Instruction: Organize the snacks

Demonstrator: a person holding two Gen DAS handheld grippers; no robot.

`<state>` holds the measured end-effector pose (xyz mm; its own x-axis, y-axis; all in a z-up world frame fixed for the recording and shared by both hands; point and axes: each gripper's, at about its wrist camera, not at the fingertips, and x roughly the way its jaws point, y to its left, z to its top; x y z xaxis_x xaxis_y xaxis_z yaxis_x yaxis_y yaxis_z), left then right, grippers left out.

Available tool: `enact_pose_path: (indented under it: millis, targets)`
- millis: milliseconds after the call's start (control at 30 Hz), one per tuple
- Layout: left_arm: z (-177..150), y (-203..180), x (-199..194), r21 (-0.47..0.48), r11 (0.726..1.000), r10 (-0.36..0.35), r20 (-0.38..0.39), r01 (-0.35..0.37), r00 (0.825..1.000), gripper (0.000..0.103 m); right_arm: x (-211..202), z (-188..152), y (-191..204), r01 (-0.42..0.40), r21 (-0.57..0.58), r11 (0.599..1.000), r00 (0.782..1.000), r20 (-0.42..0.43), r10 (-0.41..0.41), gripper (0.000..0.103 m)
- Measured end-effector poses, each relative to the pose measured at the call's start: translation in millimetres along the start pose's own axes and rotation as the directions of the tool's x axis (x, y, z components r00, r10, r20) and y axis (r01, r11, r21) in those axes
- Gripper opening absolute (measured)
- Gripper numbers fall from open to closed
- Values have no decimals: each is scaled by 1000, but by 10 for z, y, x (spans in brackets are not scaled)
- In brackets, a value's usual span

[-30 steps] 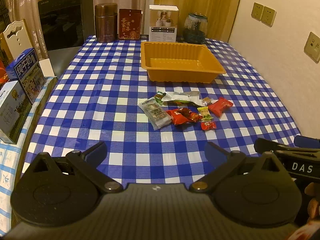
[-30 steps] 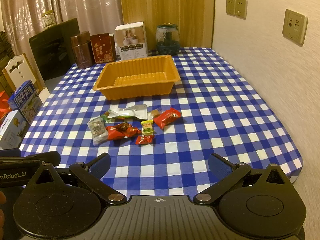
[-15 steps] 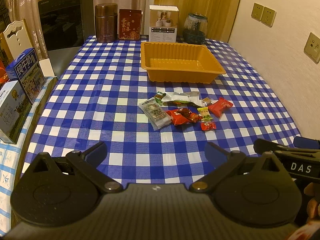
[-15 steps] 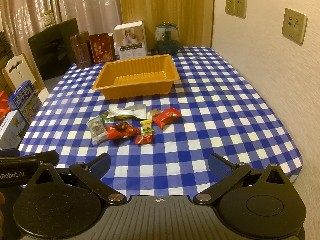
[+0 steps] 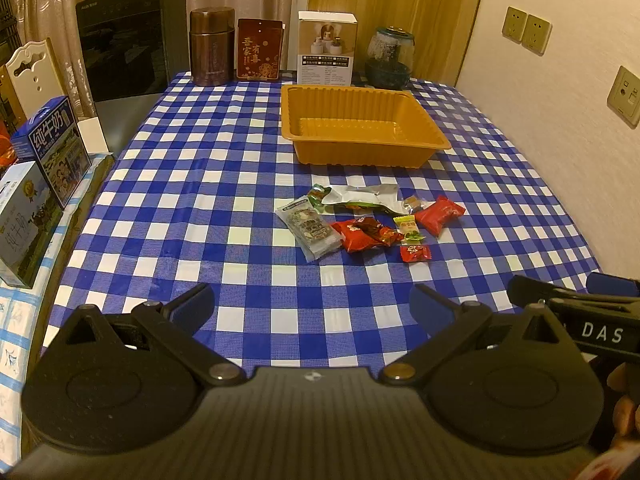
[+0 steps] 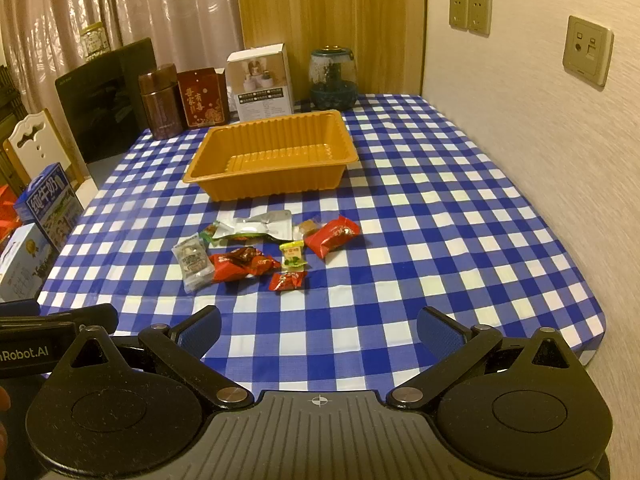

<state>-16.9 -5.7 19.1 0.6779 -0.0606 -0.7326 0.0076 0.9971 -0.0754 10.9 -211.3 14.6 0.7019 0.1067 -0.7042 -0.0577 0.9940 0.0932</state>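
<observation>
Both hand-held grippers, left and right, spread wide, holding nothing. Snacks are piled mid-counter, orange tray at 12 o'clock behind. Wrapper labels are unreadable.

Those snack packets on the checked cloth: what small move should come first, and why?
Probably the right gripper should ease forward toward the small red candy, the nearest packet. Both grippers have open jaws holding nothing, the left gripper included. All the snacks lie on the cloth, and the orange tray behind them holds nothing.

Snacks on table, before tray
</observation>
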Motion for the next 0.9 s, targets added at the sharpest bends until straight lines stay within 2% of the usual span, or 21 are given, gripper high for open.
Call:
enact_pose_path:
  millis: [567,900]
  targets:
    - [0,7,1,-3,1000,-4,3,4,1000,103,31,-1,1,0,5,1000,1000,-6,0,103]
    - [54,77,286,-11,1000,-11,-21,10,1000,103,296,-34,-82,5,23,1000,999,-39,-4,103]
